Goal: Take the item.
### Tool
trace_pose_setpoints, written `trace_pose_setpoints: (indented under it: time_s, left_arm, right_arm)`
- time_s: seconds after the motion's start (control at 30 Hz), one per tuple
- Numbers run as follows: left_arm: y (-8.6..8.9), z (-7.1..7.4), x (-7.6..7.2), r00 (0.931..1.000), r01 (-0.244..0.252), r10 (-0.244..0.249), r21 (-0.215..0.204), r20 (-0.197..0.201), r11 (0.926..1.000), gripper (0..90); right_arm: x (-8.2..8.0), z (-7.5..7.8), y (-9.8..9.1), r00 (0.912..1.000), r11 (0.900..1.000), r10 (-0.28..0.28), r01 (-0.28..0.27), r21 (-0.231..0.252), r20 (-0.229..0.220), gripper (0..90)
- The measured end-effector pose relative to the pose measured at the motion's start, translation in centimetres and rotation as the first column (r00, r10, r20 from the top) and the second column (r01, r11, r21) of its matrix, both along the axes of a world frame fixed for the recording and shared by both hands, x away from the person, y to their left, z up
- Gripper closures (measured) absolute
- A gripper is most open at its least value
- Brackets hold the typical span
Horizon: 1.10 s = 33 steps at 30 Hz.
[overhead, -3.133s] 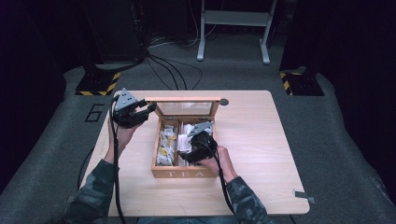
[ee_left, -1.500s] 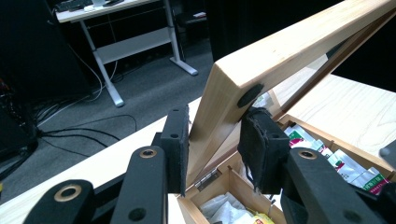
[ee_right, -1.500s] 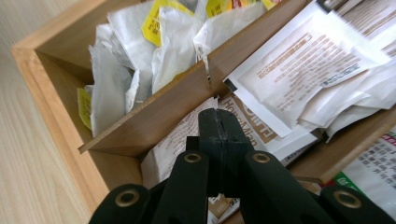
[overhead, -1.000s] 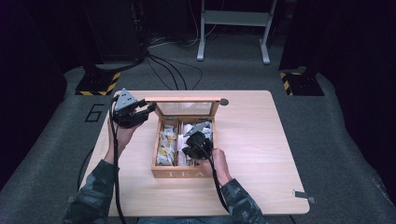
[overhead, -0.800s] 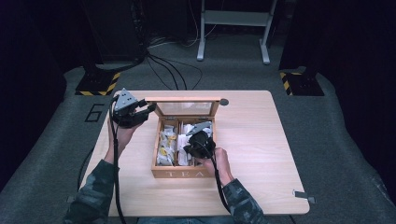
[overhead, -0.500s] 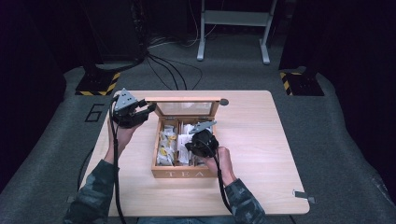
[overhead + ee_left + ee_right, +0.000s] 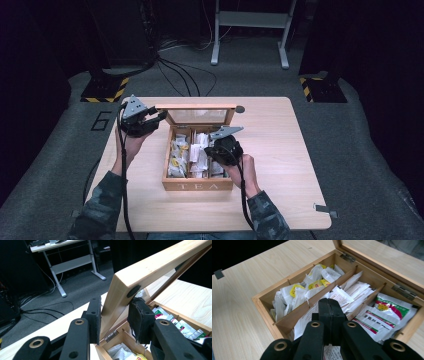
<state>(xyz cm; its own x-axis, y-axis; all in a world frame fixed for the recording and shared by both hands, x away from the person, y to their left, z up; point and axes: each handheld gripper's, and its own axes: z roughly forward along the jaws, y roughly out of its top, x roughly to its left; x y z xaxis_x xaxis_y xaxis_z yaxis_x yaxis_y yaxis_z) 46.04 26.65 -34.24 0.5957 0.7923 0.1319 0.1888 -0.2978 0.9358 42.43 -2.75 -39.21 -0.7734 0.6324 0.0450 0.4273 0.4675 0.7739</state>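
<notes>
1. Right gripper view: the right hand-held gripper (image 7: 329,312) has its two black jaws pressed flat together. A white paper sachet with red print (image 7: 312,317) lies right at their tips, but whether it is pinched between them cannot be told.
2. Just beyond the tips sits the open light wooden tea box with three long compartments (image 7: 265,305). The middle compartment holds white sachets, the far-left one white and yellow sachets (image 7: 294,291), and the right one green-and-red printed packets (image 7: 384,312).
3. High view: the box (image 7: 197,186) stands near the middle of the pale wooden surface (image 7: 280,165), with the right hand-held gripper (image 7: 222,149) over its right half.
4. Left gripper view: the left hand-held gripper (image 7: 115,317) is clamped on the end of the raised wooden-framed glass lid (image 7: 150,267), one pad on each face, holding it tilted up.
5. High view: that left hand-held gripper (image 7: 142,122) sits at the lid's (image 7: 200,114) left end, at the far side of the box.
</notes>
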Motion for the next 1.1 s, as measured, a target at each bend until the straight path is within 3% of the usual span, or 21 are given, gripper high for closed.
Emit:
trace_pose_setpoints:
  time_s: [0.7, 1.1]
  left_arm:
    - [0.0, 0.1, 0.0, 1.0, 0.001, -0.001, 0.013, 0.0, 0.9999, 63.4]
    - [0.0, 0.0, 0.0, 1.0, -0.004, 0.004, 0.008, 0.004, 1.0, 63.5]
  right_arm:
    - [-0.9, 1.9, -4.1, 0.9955, 0.9965, -0.08, 0.079, 0.027, 0.051, 90.0]
    - [-1.2, 2.3, -6.9, 0.9867, 0.9885, -0.148, 0.146, 0.04, 0.066, 90.0]
